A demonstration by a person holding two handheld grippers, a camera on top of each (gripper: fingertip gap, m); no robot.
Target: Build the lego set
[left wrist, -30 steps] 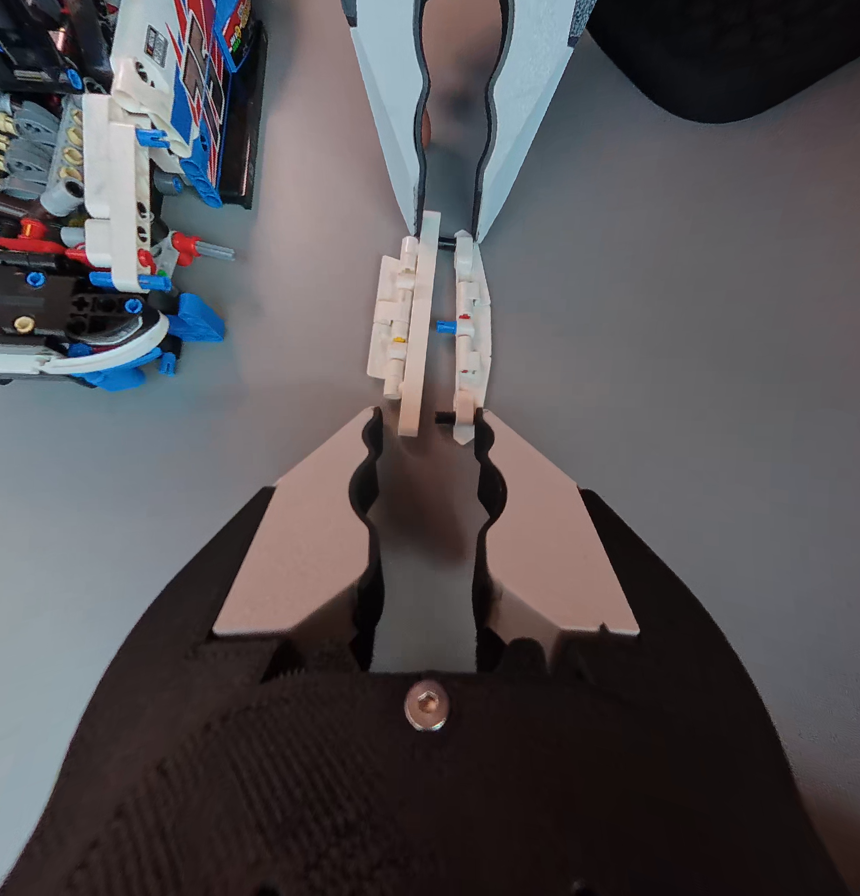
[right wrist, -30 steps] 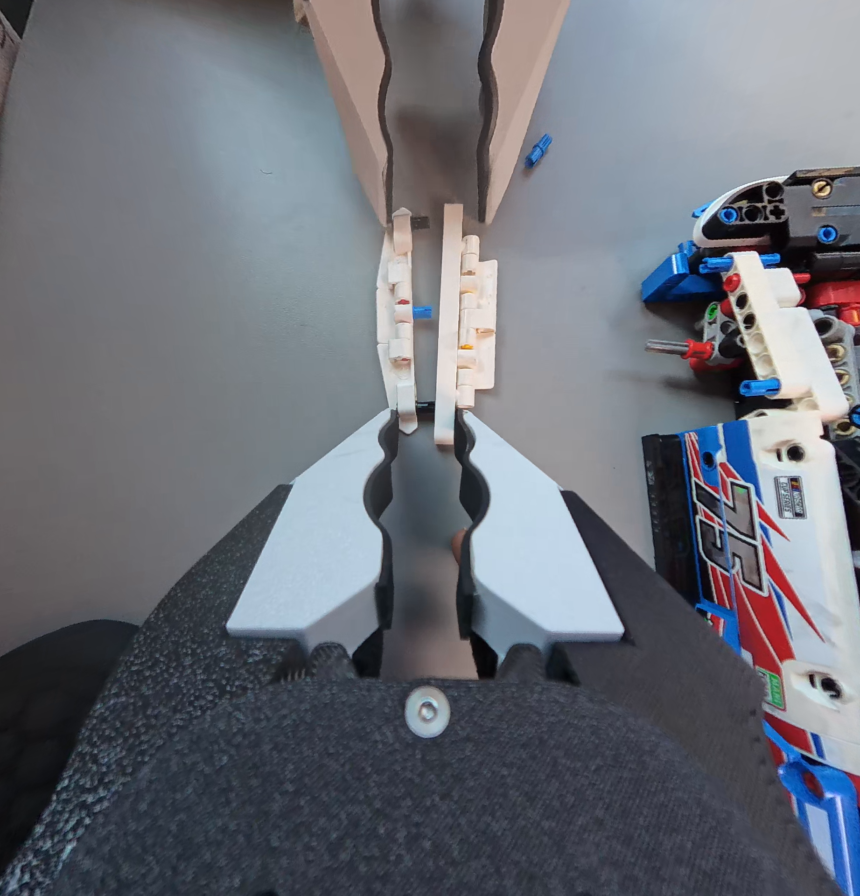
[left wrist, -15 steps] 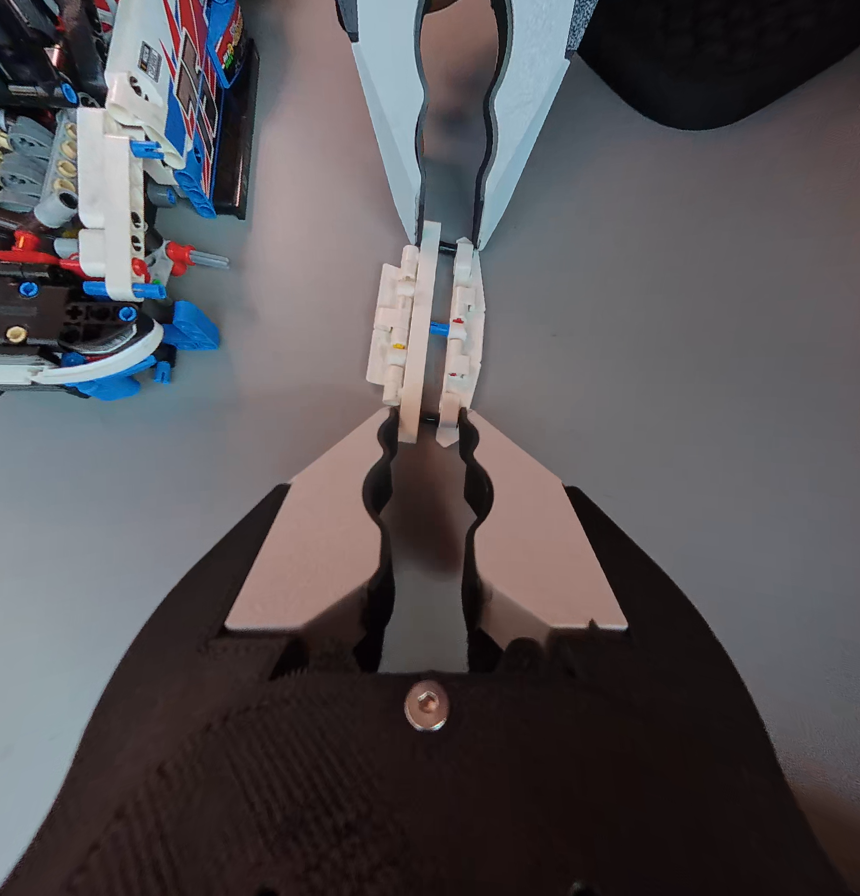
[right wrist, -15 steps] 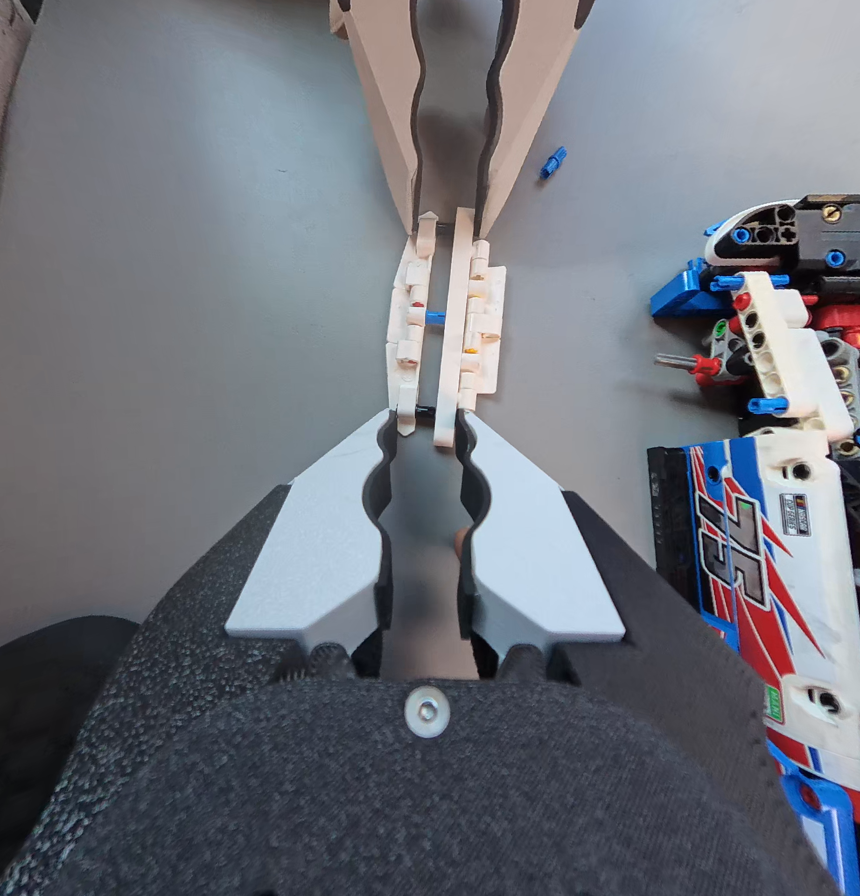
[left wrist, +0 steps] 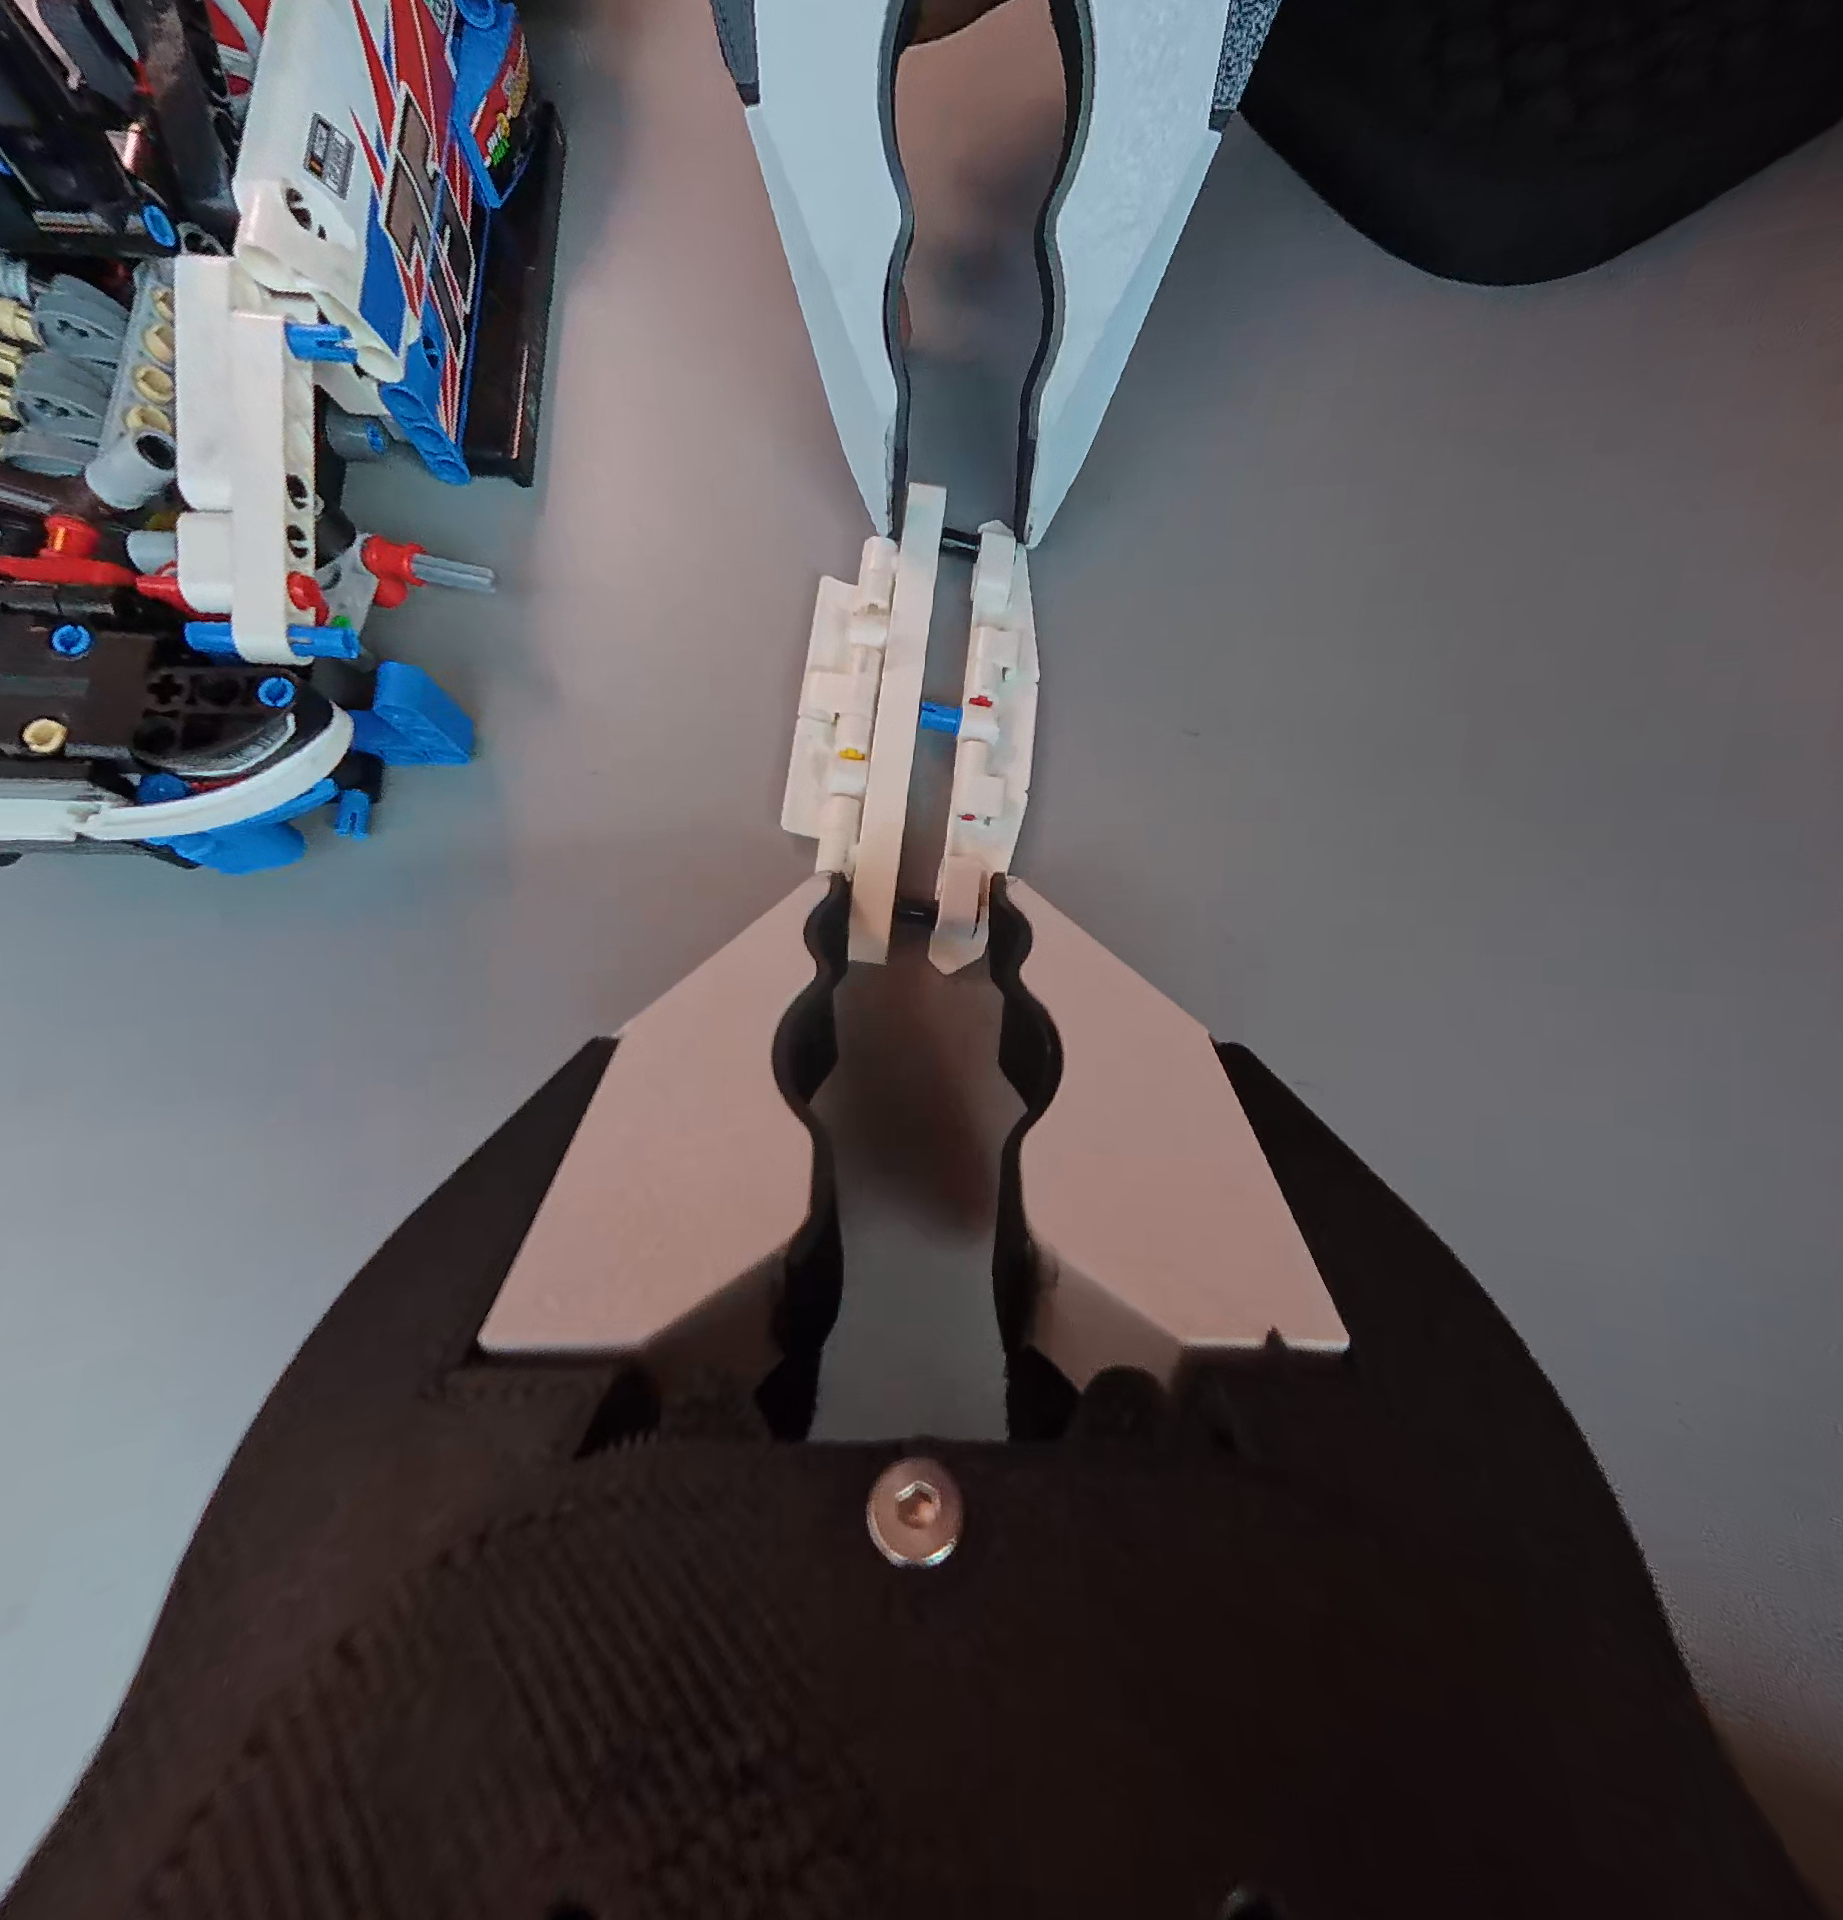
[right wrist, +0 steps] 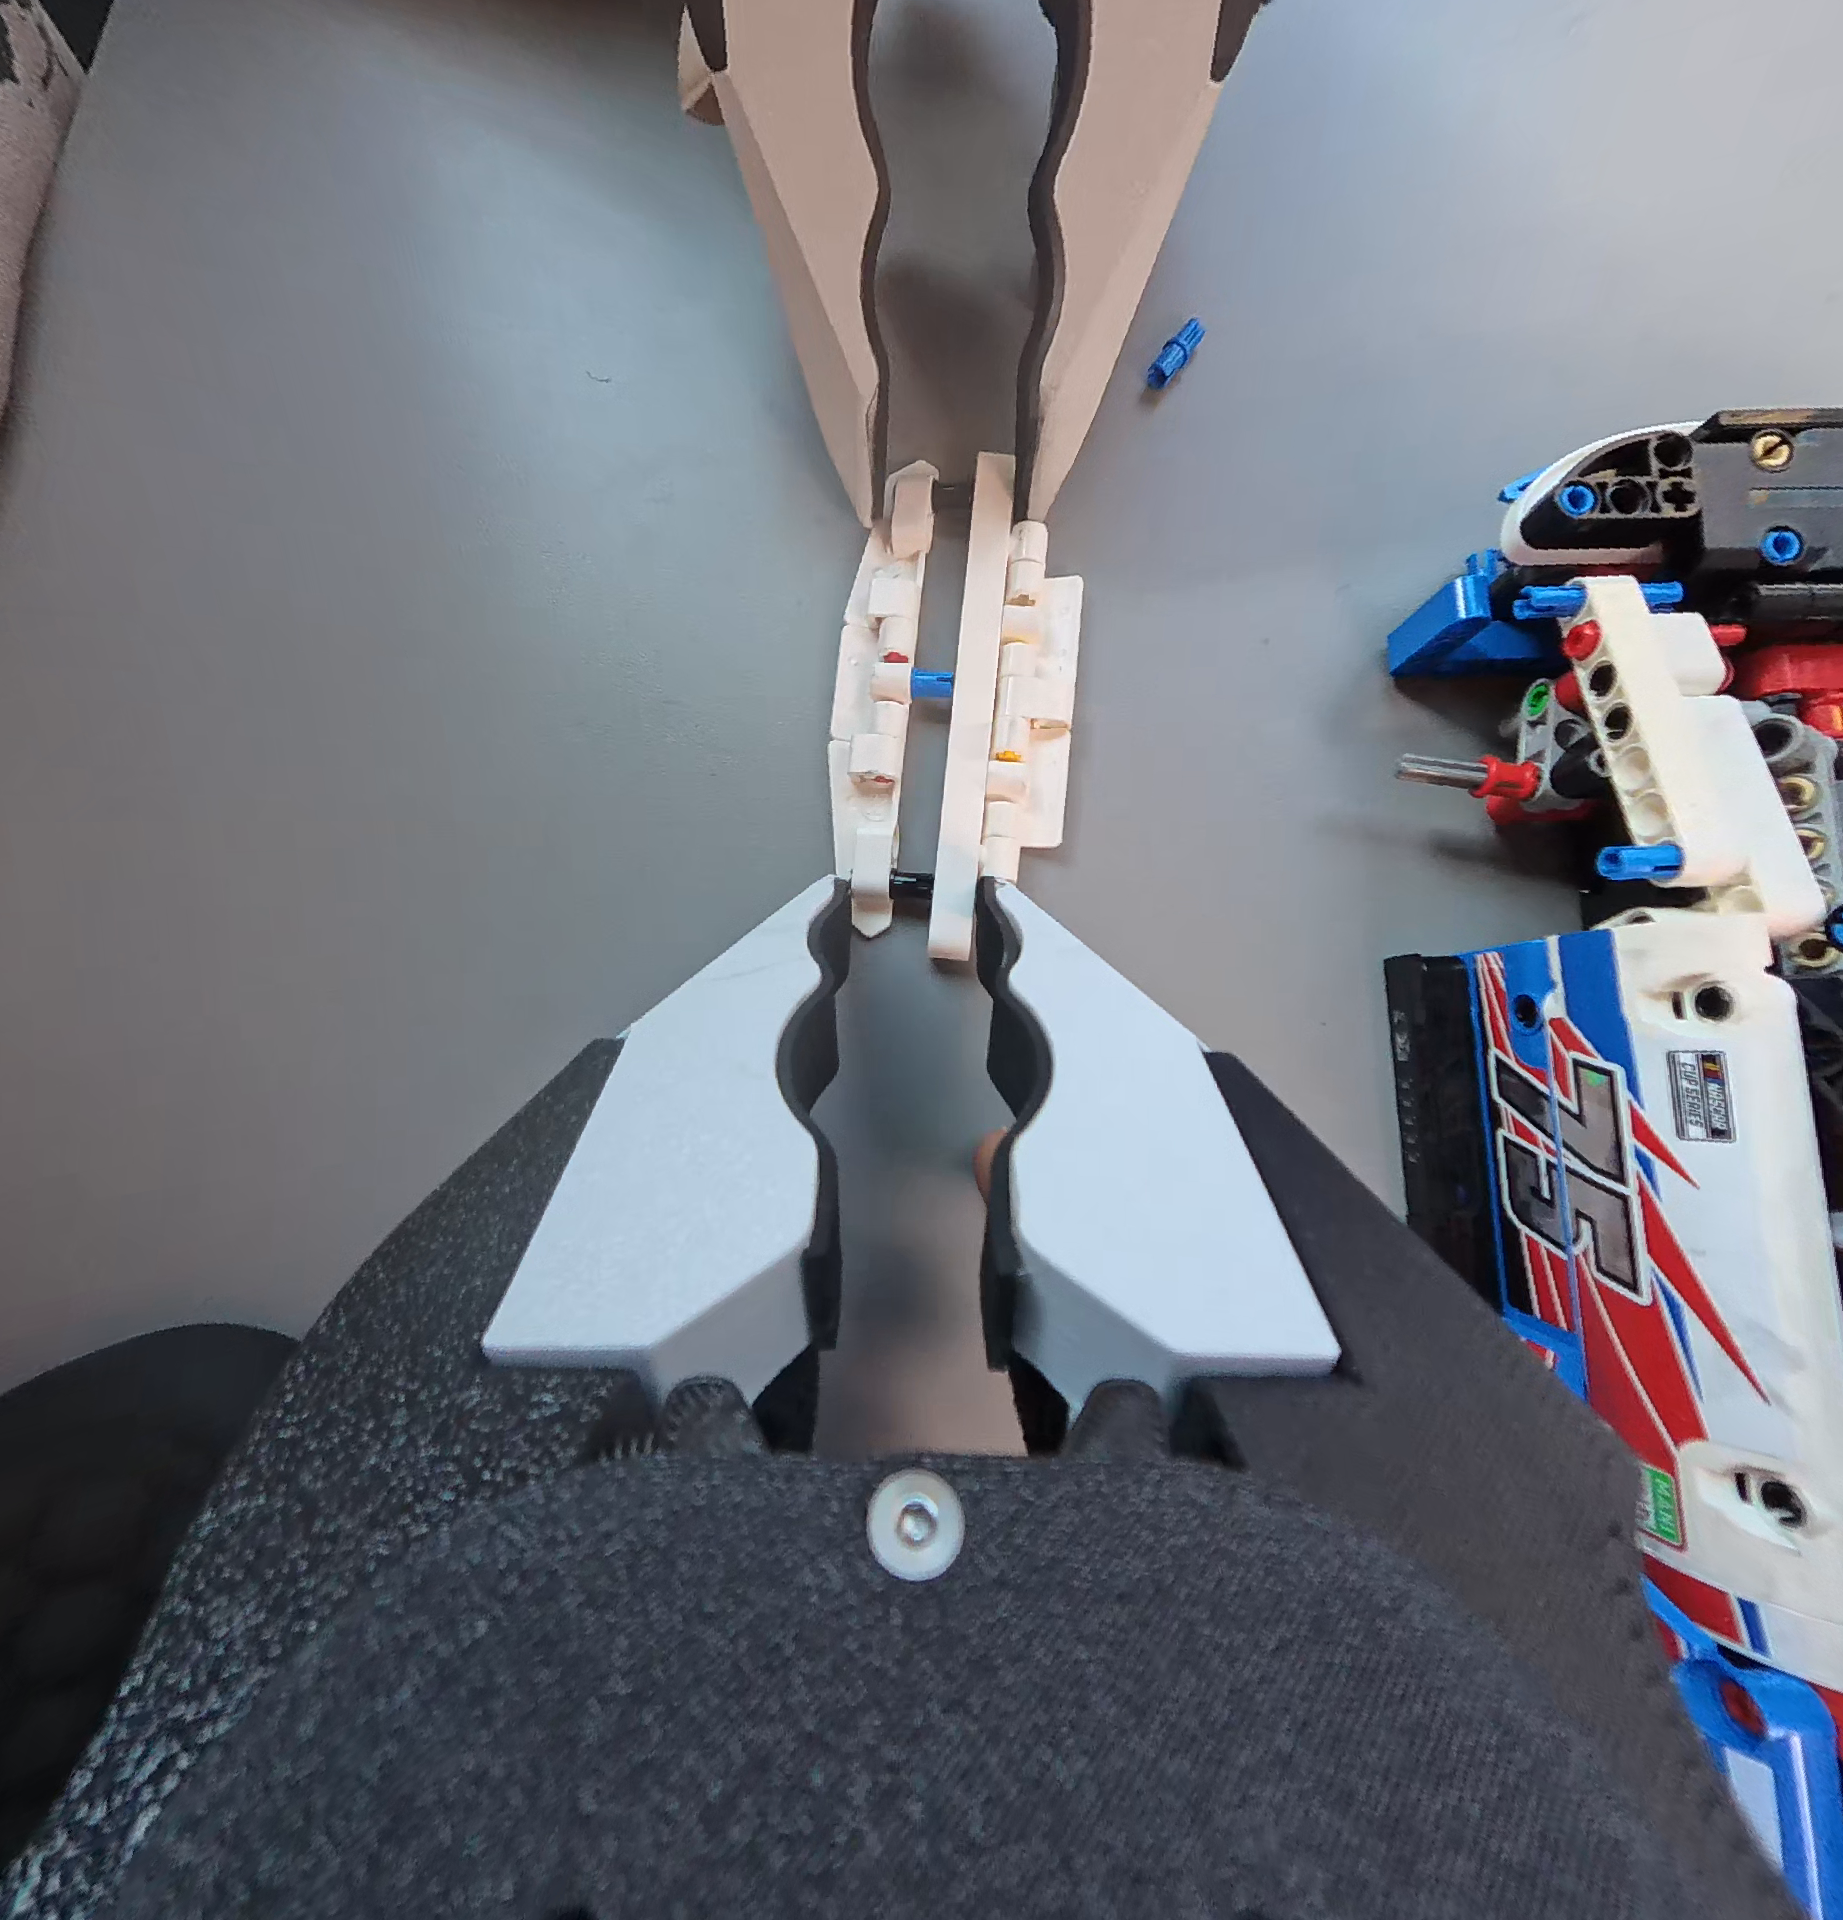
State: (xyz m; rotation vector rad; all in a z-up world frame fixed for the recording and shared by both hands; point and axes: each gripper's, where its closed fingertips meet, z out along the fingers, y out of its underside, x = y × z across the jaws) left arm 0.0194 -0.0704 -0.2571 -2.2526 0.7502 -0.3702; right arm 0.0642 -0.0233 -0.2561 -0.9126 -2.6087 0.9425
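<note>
A white lego assembly (left wrist: 912, 727) of two long panels face to face, joined by a blue pin (left wrist: 938, 714) and black pins at the ends, hangs over the grey table. My left gripper (left wrist: 919, 914), with beige fingers, is shut on its near end. My right gripper (left wrist: 956, 525), with pale grey fingers, comes from the top and is shut on the far end. In the right wrist view the right gripper (right wrist: 915, 902) holds the near end of the assembly (right wrist: 953, 707), and the left gripper (right wrist: 953, 509) holds the far end.
The partly built lego race car (left wrist: 221, 468) in white, blue and red lies at the left; it also shows at the right of the right wrist view (right wrist: 1675, 935). A loose blue pin (right wrist: 1175, 353) lies on the table. A black padded object (left wrist: 1571, 125) sits at the top right.
My left gripper's fingers have closed in and the two white panels have come closer together. The right gripper kept its hold throughout.
</note>
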